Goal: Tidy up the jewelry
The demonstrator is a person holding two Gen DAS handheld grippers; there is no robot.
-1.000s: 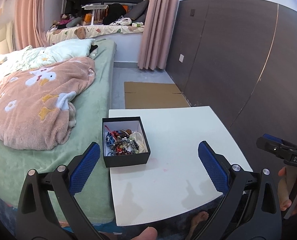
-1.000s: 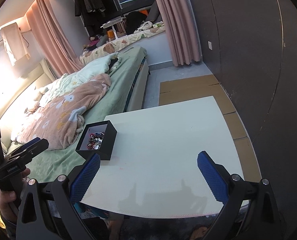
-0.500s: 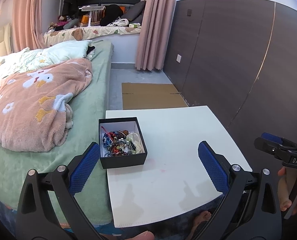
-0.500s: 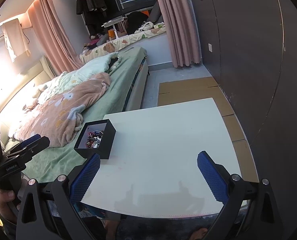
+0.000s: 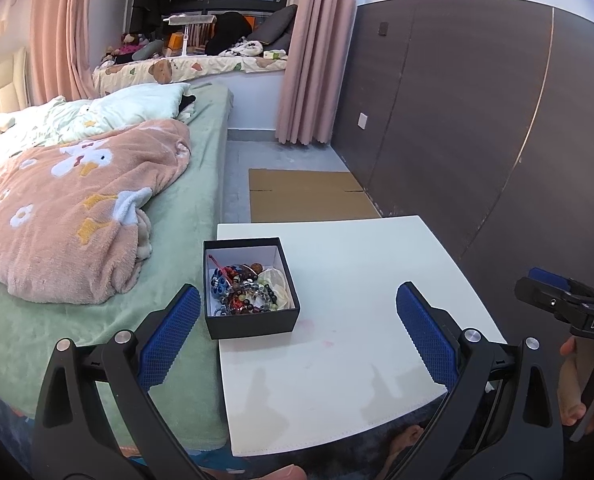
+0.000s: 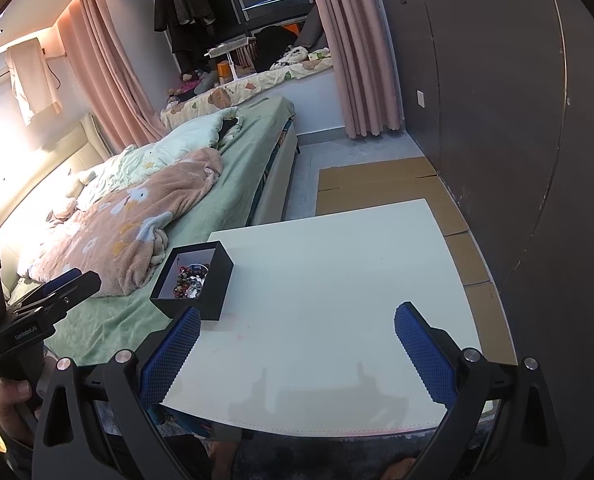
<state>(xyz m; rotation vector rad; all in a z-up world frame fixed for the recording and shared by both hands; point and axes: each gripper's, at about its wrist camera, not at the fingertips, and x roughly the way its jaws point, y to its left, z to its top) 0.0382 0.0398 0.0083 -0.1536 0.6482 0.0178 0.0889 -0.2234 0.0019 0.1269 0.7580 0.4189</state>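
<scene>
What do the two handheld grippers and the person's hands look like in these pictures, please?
Both the left gripper and the right gripper have black plastic frames with silver bolt heads and blue, cross-hatched rubber pads. Seen from the side, the right one carries white lettering reading DAS, and the left one a white label too small to read. The bare hands grip black handles. No cables or sleeves show.

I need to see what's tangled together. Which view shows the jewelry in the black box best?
The left wrist view: it looks down into the black box, so the jewelry shows as separate beads and a red cord. The right wrist view sees the box from the side, its wall hiding most of the jewelry.
</scene>
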